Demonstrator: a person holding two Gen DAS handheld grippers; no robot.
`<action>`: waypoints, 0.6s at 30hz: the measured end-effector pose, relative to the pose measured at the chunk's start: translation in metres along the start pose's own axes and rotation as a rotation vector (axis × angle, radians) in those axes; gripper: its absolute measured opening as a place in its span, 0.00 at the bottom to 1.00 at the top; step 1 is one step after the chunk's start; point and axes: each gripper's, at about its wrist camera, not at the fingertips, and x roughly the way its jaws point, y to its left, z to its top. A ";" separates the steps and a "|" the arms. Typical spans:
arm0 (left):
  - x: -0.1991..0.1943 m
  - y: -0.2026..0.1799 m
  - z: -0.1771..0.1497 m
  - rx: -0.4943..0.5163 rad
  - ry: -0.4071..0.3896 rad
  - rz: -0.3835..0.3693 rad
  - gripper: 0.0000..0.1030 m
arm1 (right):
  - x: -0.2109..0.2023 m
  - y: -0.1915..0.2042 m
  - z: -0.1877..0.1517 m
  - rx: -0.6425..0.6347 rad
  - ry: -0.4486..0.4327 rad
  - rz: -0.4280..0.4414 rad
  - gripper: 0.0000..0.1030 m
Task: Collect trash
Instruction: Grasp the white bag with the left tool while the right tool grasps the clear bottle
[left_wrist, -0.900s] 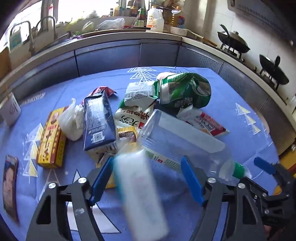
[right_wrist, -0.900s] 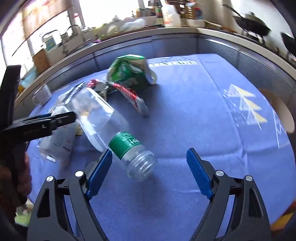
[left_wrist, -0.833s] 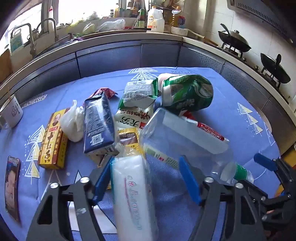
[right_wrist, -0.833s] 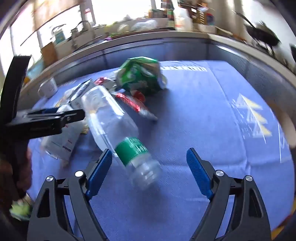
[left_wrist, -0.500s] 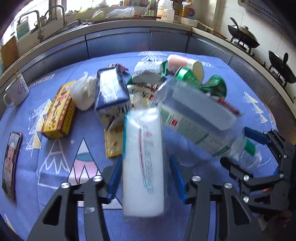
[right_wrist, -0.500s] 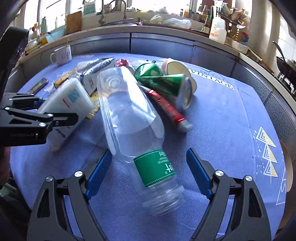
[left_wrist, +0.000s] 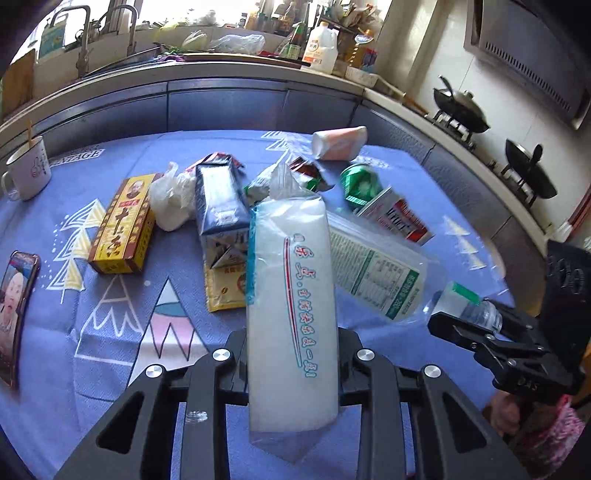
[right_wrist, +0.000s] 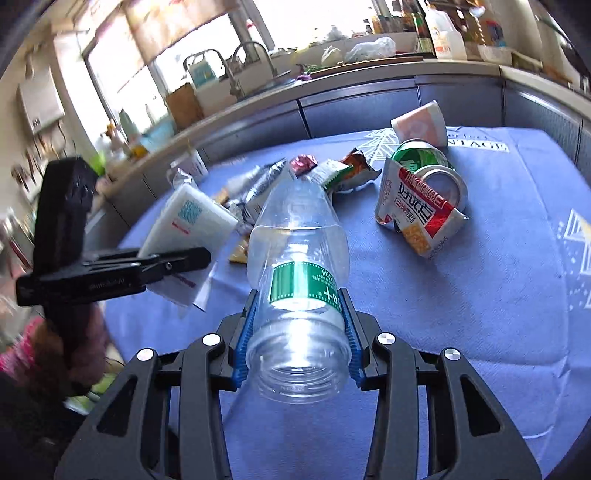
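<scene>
My left gripper (left_wrist: 291, 350) is shut on a white plastic pack with red and blue lettering (left_wrist: 291, 295) and holds it up above the blue tablecloth (left_wrist: 122, 332). My right gripper (right_wrist: 299, 328) is shut on the neck end of a clear plastic bottle with a green label (right_wrist: 295, 258), lifted off the cloth. The bottle (left_wrist: 373, 269) also shows in the left wrist view, held by the right gripper (left_wrist: 476, 332). The white pack (right_wrist: 188, 221) and the left gripper (right_wrist: 177, 264) show in the right wrist view.
On the cloth lie a yellow box (left_wrist: 123, 225), a dark blue carton (left_wrist: 219, 199), a white crumpled bag (left_wrist: 170, 199), a yellow sachet (left_wrist: 225, 284), a green can (right_wrist: 424, 166), a red-and-white wrapper (right_wrist: 417, 206) and a pink cup (left_wrist: 340, 142). A phone (left_wrist: 13, 299) and a mug (left_wrist: 27, 170) sit at the left.
Both grippers closed: the left on the white pack, the right on the bottle's neck. Both items have been lifted off the cloth and away from the pile.
</scene>
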 end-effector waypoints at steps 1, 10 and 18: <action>-0.003 0.000 0.004 0.001 -0.007 -0.013 0.29 | -0.002 -0.001 0.000 0.015 -0.013 0.012 0.38; -0.004 -0.017 0.035 0.023 -0.017 -0.067 0.29 | -0.027 -0.029 0.005 0.144 0.029 0.118 0.38; -0.005 -0.007 0.047 0.006 -0.036 -0.065 0.29 | -0.038 -0.058 0.019 0.338 0.025 0.298 0.38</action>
